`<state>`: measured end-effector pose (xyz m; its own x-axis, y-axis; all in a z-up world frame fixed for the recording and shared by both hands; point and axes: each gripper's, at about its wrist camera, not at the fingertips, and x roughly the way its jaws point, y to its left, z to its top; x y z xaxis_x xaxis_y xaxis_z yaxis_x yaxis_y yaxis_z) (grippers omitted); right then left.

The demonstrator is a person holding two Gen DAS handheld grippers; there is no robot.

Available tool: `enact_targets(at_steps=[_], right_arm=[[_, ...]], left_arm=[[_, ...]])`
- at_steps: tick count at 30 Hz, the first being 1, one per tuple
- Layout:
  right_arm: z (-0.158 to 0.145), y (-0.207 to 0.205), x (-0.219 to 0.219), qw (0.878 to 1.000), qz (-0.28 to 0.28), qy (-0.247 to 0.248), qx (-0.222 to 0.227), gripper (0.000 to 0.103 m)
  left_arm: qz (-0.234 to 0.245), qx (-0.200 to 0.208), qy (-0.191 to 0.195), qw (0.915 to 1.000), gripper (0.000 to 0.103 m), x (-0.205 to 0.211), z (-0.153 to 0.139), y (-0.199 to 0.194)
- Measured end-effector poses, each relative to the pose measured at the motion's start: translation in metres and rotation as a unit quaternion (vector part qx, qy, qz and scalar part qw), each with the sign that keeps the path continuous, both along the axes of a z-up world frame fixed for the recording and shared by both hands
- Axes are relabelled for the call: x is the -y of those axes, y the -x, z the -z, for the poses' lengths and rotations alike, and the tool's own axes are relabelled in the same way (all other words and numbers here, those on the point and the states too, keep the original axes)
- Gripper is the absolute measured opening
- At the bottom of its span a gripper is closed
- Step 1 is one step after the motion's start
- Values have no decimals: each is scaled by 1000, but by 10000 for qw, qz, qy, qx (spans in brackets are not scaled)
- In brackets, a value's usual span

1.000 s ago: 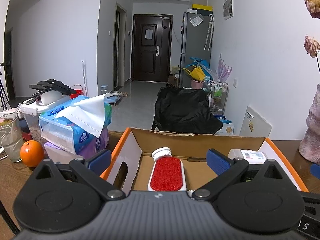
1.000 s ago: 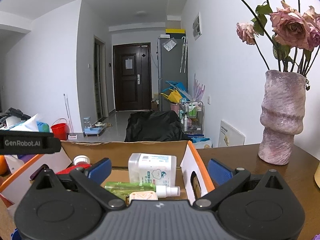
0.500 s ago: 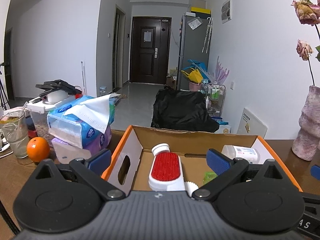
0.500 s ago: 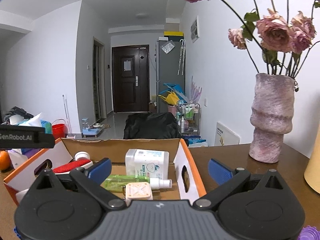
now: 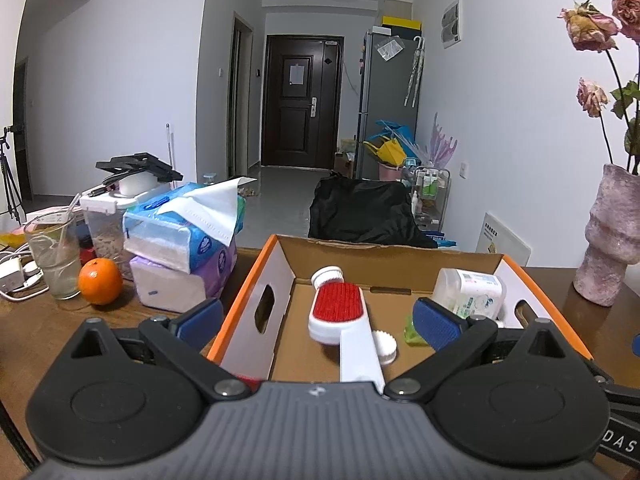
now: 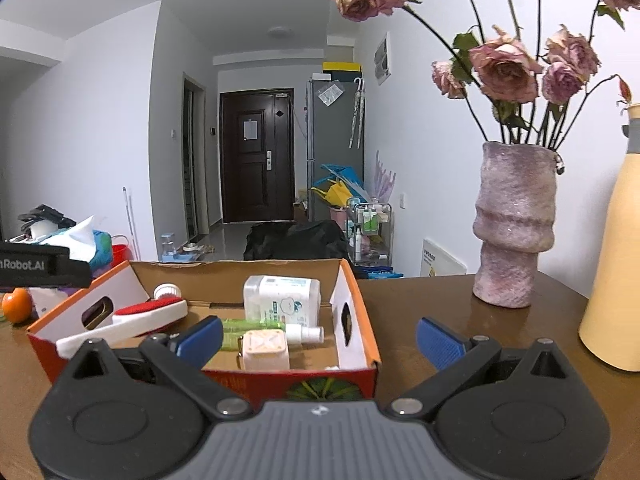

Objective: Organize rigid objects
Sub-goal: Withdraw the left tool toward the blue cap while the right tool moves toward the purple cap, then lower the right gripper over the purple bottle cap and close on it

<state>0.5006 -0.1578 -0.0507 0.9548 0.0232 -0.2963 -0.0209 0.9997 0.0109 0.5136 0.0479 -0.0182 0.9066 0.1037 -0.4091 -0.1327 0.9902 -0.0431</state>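
Note:
An open cardboard box [image 5: 256,280] with orange edges sits on the wooden table; it also shows in the right wrist view [image 6: 362,320]. Inside lie a white lint brush with a red pad [image 5: 338,308] [image 6: 132,314], a white labelled bottle [image 5: 472,290] [image 6: 282,296], a green spray bottle [image 6: 256,326] and a small pink square object [image 6: 264,350]. My left gripper [image 5: 316,322] is open and empty, just in front of the box. My right gripper [image 6: 318,336] is open and empty, in front of the box's right end.
Left of the box are stacked tissue packs [image 5: 184,248], an orange [image 5: 100,281], a glass [image 5: 54,254] and a plastic container [image 5: 106,216]. To the right stand a pink vase with dried roses [image 6: 514,228] and a yellow bottle [image 6: 616,264].
Both grippers have drawn back from the box and risen a little. The box and its contents now sit farther ahead in both views. Both stay open and empty.

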Motion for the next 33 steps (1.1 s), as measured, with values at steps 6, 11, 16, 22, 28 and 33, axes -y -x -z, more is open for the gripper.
enact_targets(at_steps=[6,11,16,22,28,33], right_arm=[[2,22,10,10000,47,12,-47,103],[5,38,19,9999,104,19,-106,103],[7,55,26,9998,129,56,-153,103],[9,76,36,9996,130,115,-201,103],[12,94,45,9995,120,196,-238,103],[14,108,55,9993,155,221,-256,103]], left_arm=[[29,-60,-29,10000,103,2,3,25],[38,-111,-37,9999,103,3,6,43],[60,-174,-51,9998,103,5,10,60],[105,-276,-55,9995,103,8,15,80],[152,-403,-27,9991,103,11,22,96],[215,-506,-49,9985,103,17,28,108]])
